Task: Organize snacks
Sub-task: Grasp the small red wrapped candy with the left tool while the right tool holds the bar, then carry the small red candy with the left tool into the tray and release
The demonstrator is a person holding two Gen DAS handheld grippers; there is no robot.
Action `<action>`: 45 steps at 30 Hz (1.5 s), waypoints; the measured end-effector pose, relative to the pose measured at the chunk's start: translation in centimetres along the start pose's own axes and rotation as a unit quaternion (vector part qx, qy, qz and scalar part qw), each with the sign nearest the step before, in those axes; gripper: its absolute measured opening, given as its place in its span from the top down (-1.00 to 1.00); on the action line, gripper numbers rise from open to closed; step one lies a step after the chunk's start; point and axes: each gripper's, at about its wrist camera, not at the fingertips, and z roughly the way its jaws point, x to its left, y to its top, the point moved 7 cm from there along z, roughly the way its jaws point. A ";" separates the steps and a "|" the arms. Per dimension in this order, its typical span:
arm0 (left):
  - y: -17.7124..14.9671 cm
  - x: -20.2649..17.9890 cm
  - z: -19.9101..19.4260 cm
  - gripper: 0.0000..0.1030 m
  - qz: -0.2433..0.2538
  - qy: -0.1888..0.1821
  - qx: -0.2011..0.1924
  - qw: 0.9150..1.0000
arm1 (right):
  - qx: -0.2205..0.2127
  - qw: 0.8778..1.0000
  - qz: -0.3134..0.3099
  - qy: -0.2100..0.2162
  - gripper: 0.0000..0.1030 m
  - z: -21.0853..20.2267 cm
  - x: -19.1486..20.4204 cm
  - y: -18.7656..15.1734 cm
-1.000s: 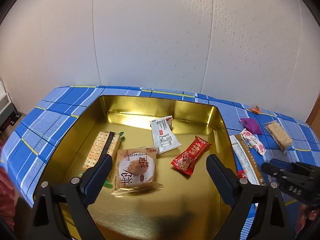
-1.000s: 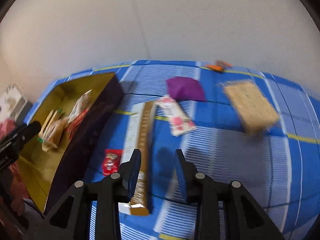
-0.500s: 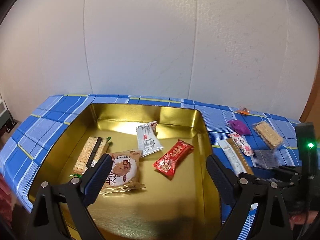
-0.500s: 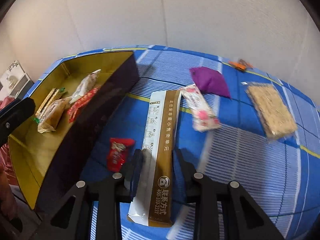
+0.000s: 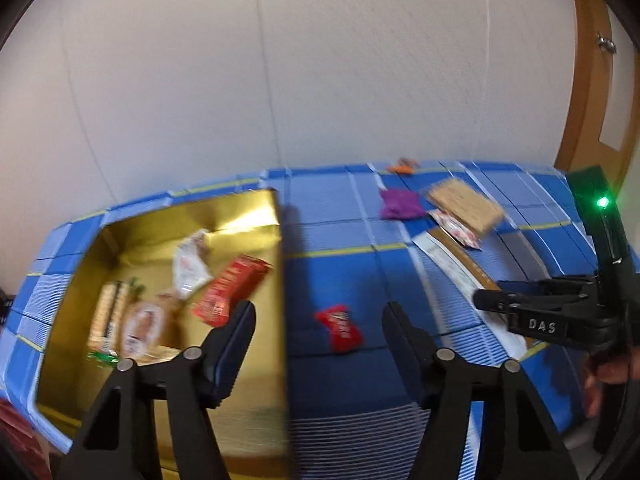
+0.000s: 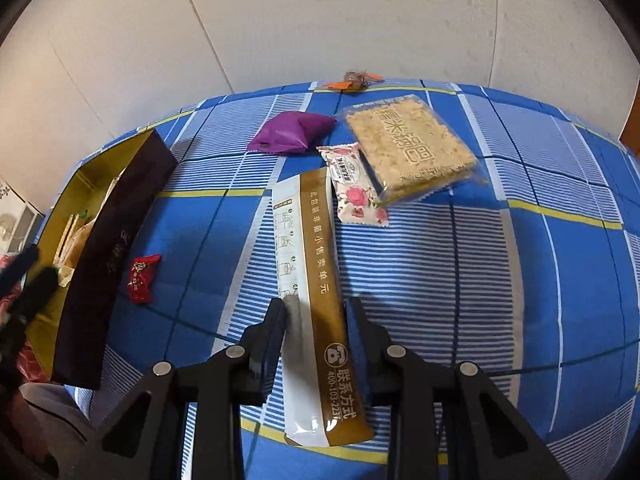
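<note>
A gold-lined box (image 5: 248,216) (image 6: 120,208) holds several snack packs, among them a red pack (image 5: 228,292). On the blue checked cloth lie a long white-and-brown sachet (image 6: 316,264) (image 5: 448,260), a small red candy (image 5: 340,326) (image 6: 142,278), a purple pouch (image 6: 292,132), a pink flowered bar (image 6: 354,188) and a rice cracker pack (image 6: 412,148). My left gripper (image 5: 318,316) is open above the box's right wall, near the red candy. My right gripper (image 6: 316,312) is open, its fingers either side of the long sachet's near half.
An orange-wrapped candy (image 6: 354,80) lies at the table's far edge by the white wall. A wooden door frame (image 5: 588,80) stands at the right. The table's front edge runs close below both grippers.
My left gripper has swung right, from over the box to its right wall and the cloth. My right gripper has moved forward and down so the long sachet lies between its fingers.
</note>
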 end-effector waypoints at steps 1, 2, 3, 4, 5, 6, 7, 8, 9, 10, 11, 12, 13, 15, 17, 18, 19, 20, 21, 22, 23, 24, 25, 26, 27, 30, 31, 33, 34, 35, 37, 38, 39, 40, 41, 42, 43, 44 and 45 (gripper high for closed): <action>-0.1 -0.7 0.6 -0.09 0.008 0.006 0.012 1.000 | 0.000 1.000 -0.002 -0.002 0.39 -0.1 0.0 -0.1; -0.2 -1.4 1.1 0.10 0.014 0.010 0.023 1.000 | 0.000 1.000 -0.007 -0.005 0.39 -0.1 0.1 -0.1; -0.3 -2.0 1.9 0.21 0.021 0.014 0.039 0.999 | 0.000 1.000 -0.012 -0.009 0.39 0.1 0.3 0.0; -0.5 -2.3 2.5 0.35 0.024 0.018 0.050 0.998 | 0.000 1.000 -0.015 -0.011 0.39 0.1 0.4 0.0; -0.6 -2.5 3.0 0.38 0.026 0.022 0.060 0.998 | 0.000 1.000 -0.014 -0.011 0.39 0.2 0.4 0.0; -0.8 -2.6 3.5 0.38 0.024 0.025 0.070 0.997 | 0.000 1.000 -0.013 -0.010 0.39 0.2 0.5 0.0; -1.1 -2.5 4.3 0.38 0.020 0.029 0.082 0.996 | 0.001 1.000 -0.010 -0.006 0.39 0.1 0.5 0.0; -1.2 -2.4 4.7 0.42 0.015 0.031 0.090 0.995 | 0.001 1.000 -0.006 -0.003 0.39 0.1 0.5 0.0; -1.4 -2.4 5.2 0.44 0.009 0.033 0.099 0.995 | 0.002 1.000 -0.004 0.000 0.39 0.1 0.4 0.0; -1.5 -2.5 5.4 0.48 0.009 0.034 0.103 0.994 | 0.002 1.000 -0.002 0.002 0.39 0.1 0.4 0.0; -1.6 -2.6 5.6 0.49 0.011 0.036 0.105 0.994 | 0.002 1.000 -0.002 0.004 0.39 0.1 0.3 0.0; -1.6 -2.8 5.9 0.49 0.016 0.040 0.107 0.993 | 0.002 1.000 -0.002 0.004 0.39 0.1 0.3 0.0; -1.6 -2.9 6.2 0.50 0.024 0.046 0.109 0.993 | 0.003 1.000 -0.003 0.004 0.38 0.1 0.4 0.0; -1.7 -3.2 6.7 0.51 0.035 0.056 0.112 0.992 | 0.003 1.000 -0.002 0.006 0.38 0.1 0.3 0.0; -1.7 -3.2 6.9 0.51 0.046 0.073 0.108 0.990 | 0.003 1.000 0.000 0.009 0.38 0.1 0.2 0.0; -1.6 -3.2 7.0 0.51 0.049 0.079 0.107 0.990 | 0.003 1.000 0.002 0.010 0.38 0.1 0.2 0.0; -1.5 -3.2 7.1 0.51 0.048 0.082 0.106 0.990 | 0.003 1.000 0.003 0.012 0.38 0.1 0.1 0.0; -1.4 -3.2 7.2 0.51 0.048 0.085 0.106 0.990 | 0.003 1.000 0.005 0.013 0.38 0.1 0.1 0.0; -1.4 -3.3 7.4 0.51 0.052 0.089 0.106 0.989 | 0.003 1.000 0.006 0.014 0.38 0.1 0.1 0.0; -1.3 -3.4 7.5 0.51 0.057 0.090 0.106 0.989 | 0.003 1.000 0.007 0.015 0.38 0.1 0.1 -0.1; -1.3 -3.7 7.7 0.51 0.063 0.086 0.108 0.988 | 0.003 1.000 0.008 0.015 0.38 0.1 0.1 -0.1; -1.3 -3.8 7.8 0.51 0.067 0.087 0.106 0.988 | 0.003 1.000 0.009 0.015 0.38 0.1 0.1 -0.1; -1.3 -4.1 7.8 0.55 0.071 0.084 0.105 0.988 | 0.003 1.000 0.009 0.015 0.38 0.0 0.1 -0.1; -1.3 -4.3 7.7 0.55 0.071 0.081 0.103 0.989 | 0.003 1.000 0.011 0.016 0.38 0.0 0.1 -0.1; -1.3 -4.5 7.7 0.55 0.067 0.074 0.101 0.990 | 0.003 1.000 0.012 0.016 0.38 0.0 0.1 -0.1; -1.4 -4.9 7.4 0.54 0.046 0.037 0.099 0.993 | 0.003 1.000 0.015 0.020 0.38 0.0 0.0 -0.1; -1.5 -4.8 7.3 0.52 0.038 0.037 0.098 0.994 | 0.003 1.000 0.016 0.021 0.38 0.0 0.0 -0.1; -1.6 -4.3 7.4 0.49 0.008 0.026 0.100 0.995 | 0.003 1.000 0.016 0.021 0.38 0.0 0.0 -0.1; -1.6 -4.2 7.4 0.48 0.000 0.023 0.101 0.995 | 0.003 1.000 0.016 0.020 0.38 0.0 0.0 -0.1; -1.5 -4.1 7.5 0.48 -0.007 0.022 0.104 0.994 | 0.003 1.000 0.015 0.019 0.38 0.0 0.0 -0.1; -1.4 -4.3 7.4 0.48 -0.002 0.027 0.106 0.994 | 0.002 1.000 0.015 0.018 0.38 0.0 0.0 -0.1; -1.4 -4.4 7.4 0.48 0.003 0.031 0.105 0.994 | 0.003 1.000 0.016 0.018 0.38 0.0 0.0 -0.1; -1.3 -4.4 7.5 0.48 0.005 0.033 0.104 0.994 | 0.003 1.000 0.016 0.018 0.38 0.0 0.0 0.0; -1.3 -4.4 7.5 0.48 0.005 0.033 0.101 0.994 | 0.002 1.000 0.016 0.019 0.38 0.1 0.0 0.0; -1.3 -4.4 7.5 0.48 0.003 0.032 0.099 0.995 | 0.002 1.000 0.015 0.019 0.38 0.1 0.0 0.0; -1.3 -4.3 7.5 0.48 0.000 0.030 0.097 0.995 | 0.002 1.000 0.015 0.018 0.38 0.1 0.0 0.0; -1.3 -4.2 7.5 0.48 -0.005 0.028 0.096 0.995 | 0.002 1.000 0.014 0.018 0.38 0.1 0.0 0.0; -1.3 -4.1 7.6 0.51 -0.010 0.024 0.095 0.995 | 0.001 1.000 0.012 0.017 0.38 0.1 0.0 0.0; -1.4 -4.0 7.5 0.52 -0.015 0.017 0.093 0.995 | 0.001 1.000 0.010 0.016 0.38 0.1 0.1 -0.1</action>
